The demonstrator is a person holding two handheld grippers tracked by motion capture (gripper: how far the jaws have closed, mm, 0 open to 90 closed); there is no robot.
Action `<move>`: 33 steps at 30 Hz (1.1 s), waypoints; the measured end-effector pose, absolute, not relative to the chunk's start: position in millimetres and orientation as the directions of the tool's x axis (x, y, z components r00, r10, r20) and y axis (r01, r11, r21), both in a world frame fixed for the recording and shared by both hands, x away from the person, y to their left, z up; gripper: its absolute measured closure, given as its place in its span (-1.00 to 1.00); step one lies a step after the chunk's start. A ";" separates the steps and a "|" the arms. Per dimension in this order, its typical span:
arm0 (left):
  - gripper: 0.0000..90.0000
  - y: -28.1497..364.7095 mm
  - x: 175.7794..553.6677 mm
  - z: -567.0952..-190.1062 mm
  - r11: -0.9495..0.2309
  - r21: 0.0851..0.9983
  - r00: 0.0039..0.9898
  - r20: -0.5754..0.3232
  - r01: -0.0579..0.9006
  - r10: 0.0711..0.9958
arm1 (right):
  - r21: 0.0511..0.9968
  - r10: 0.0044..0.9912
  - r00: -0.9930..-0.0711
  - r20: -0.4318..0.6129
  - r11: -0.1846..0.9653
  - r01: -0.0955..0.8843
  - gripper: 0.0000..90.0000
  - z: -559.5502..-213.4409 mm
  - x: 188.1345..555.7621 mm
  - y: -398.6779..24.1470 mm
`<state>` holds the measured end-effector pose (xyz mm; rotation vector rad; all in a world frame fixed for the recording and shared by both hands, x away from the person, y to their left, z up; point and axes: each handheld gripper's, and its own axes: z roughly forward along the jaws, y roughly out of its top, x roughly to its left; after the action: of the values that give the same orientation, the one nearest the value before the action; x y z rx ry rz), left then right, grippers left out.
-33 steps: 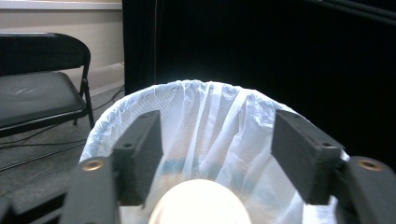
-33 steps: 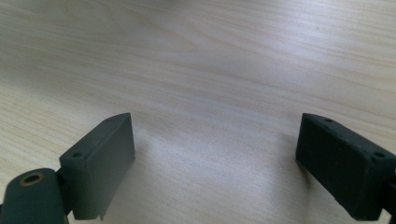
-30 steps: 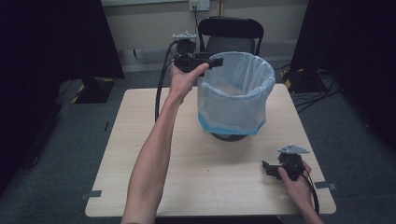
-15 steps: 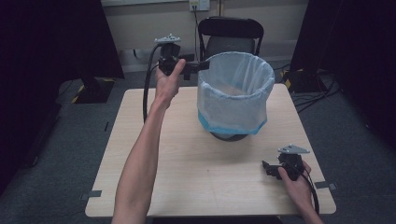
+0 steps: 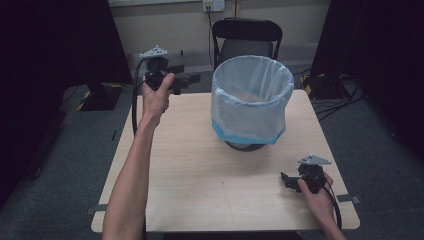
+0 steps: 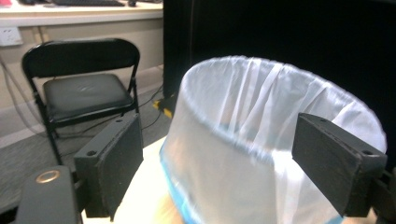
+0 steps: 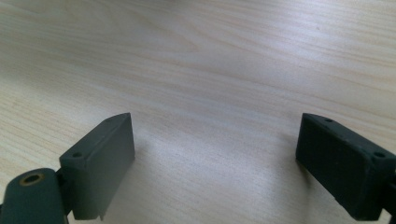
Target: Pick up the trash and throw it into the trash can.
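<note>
The left gripper [image 5: 192, 78] has drawn away leftward from the far-left rim of the lined bin [image 5: 252, 102]; a second ago its jaws touched the white liner [image 6: 261, 140]; now they stand wide apart, clear of it.

bin liner [image 5: 252, 95] translucent white, blue hem; table [image 5: 200, 170] pale woodgrain; chair [image 5: 246, 42] black

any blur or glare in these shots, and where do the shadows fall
High view: even light, dark curtains at both sides, a soft shadow under the lined bin on the table. Left gripper view: the bin liner's rim is slightly smeared, the chair softer still. Right gripper view: a pale sheen on the wood, faint shadows beside the open jaws.
</note>
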<state>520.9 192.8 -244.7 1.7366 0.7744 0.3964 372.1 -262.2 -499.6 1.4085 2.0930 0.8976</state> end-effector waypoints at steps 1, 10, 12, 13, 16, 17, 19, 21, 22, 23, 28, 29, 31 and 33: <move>-0.64 197.1 519.5 -246.9 -0.144 0.944 0.725 -0.125 0.298 0.677 | 0.731 0.929 -0.370 -0.014 0.262 0.630 -0.76 -499.5 372.0 -262.1; -0.62 231.7 501.5 -262.7 -0.154 0.934 0.693 -0.121 0.321 0.711 | 0.731 0.930 -0.368 -0.014 0.261 0.631 -0.76 -499.5 372.0 -262.0; -0.56 238.8 497.1 -266.8 -0.153 0.930 0.693 -0.132 0.334 0.709 | 0.731 0.929 -0.369 -0.014 0.261 0.630 -0.76 -499.6 372.0 -262.1; -0.56 244.7 493.0 -270.7 -0.161 0.928 0.685 -0.123 0.335 0.718 | 0.731 0.929 -0.370 -0.014 0.262 0.630 -0.76 -499.5 372.0 -262.1; -0.55 251.0 489.0 -275.2 -0.162 0.928 0.688 -0.124 0.335 0.715 | 0.731 0.929 -0.370 -0.015 0.263 0.629 -0.76 -499.6 372.0 -262.2; -0.55 254.0 486.2 -277.9 -0.163 0.927 0.684 -0.123 0.337 0.719 | 0.732 0.929 -0.371 -0.016 0.263 0.629 -0.76 -499.6 372.1 -262.2; -0.55 258.5 482.9 -281.4 -0.170 0.927 0.684 -0.115 0.334 0.720 | 0.731 0.929 -0.370 -0.014 0.262 0.630 -0.76 -499.6 372.0 -262.1; -0.57 263.1 478.6 -285.4 -0.169 0.927 0.682 -0.115 0.335 0.723 | 0.731 0.929 -0.370 -0.014 0.262 0.630 -0.76 -499.5 372.0 -262.1; -0.58 265.6 476.5 -287.3 -0.169 0.927 0.684 -0.117 0.336 0.720 | 0.732 0.929 -0.370 -0.016 0.263 0.629 -0.76 -499.6 372.1 -262.2; -0.59 268.3 473.6 -290.1 -0.165 0.928 0.694 -0.124 0.335 0.709 | 0.731 0.929 -0.370 -0.014 0.262 0.630 -0.76 -499.5 372.0 -262.1; -0.64 277.7 463.5 -303.7 -0.173 0.915 0.667 -0.126 0.364 0.735 | 0.731 0.929 -0.370 -0.014 0.262 0.630 -0.76 -499.5 372.0 -262.1; -0.64 279.6 461.6 -308.2 -0.169 0.912 0.660 -0.134 0.374 0.740 | 0.731 0.929 -0.369 -0.014 0.261 0.630 -0.76 -499.6 372.0 -262.1; -0.63 283.5 457.4 -317.4 -0.180 0.907 0.653 -0.125 0.381 0.747 | 0.732 0.929 -0.370 -0.015 0.263 0.629 -0.76 -499.6 372.1 -262.2; -0.62 286.6 453.3 -328.2 -0.183 0.900 0.645 -0.130 0.395 0.753 | 0.731 0.930 -0.368 -0.013 0.260 0.631 -0.76 -499.5 372.0 -262.0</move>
<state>453.3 286.6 -328.2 1.8020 0.9219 0.4209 372.0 -262.0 -499.5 1.4132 2.0918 0.8981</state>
